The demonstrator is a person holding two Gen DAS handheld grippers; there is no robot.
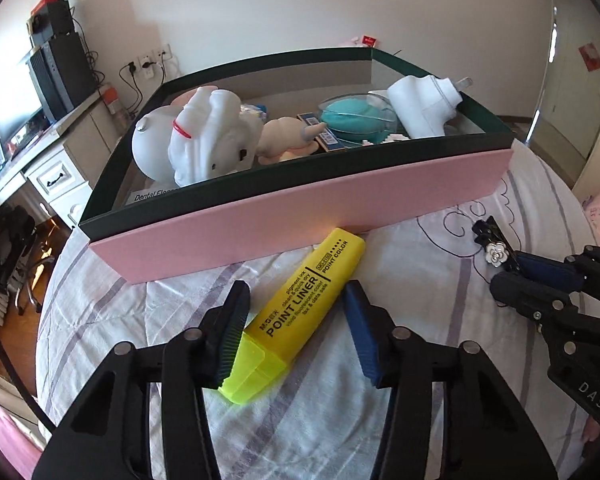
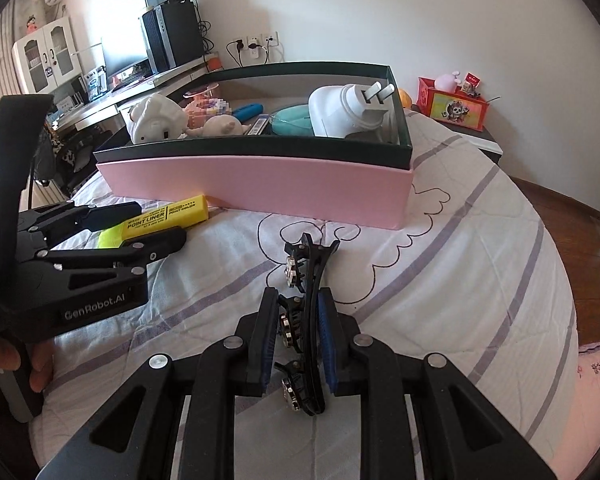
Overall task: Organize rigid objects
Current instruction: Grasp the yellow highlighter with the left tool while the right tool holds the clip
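Observation:
A yellow highlighter (image 1: pixel 300 300) marked POINT LINER lies on the striped bed sheet against the pink box (image 1: pixel 340 208). My left gripper (image 1: pixel 296 292) is open, its fingers on either side of the highlighter and apart from it. In the right wrist view the highlighter (image 2: pixel 168 216) lies between the left gripper's (image 2: pixel 158 222) fingers. My right gripper (image 2: pixel 298 300) is shut on a black hair clip (image 2: pixel 306 280) with white flowers, held on edge just above the sheet. The clip's tip (image 1: pixel 494 250) shows in the left wrist view at my right gripper (image 1: pixel 508 268).
The pink box with a dark green rim (image 2: pixel 260 142) holds a white toy (image 1: pixel 196 140), a teal case (image 1: pixel 352 118), a white plug adapter (image 2: pixel 348 110) and several small items. A desk with monitor (image 2: pixel 124 60) stands left of the bed, a red box (image 2: pixel 452 104) right.

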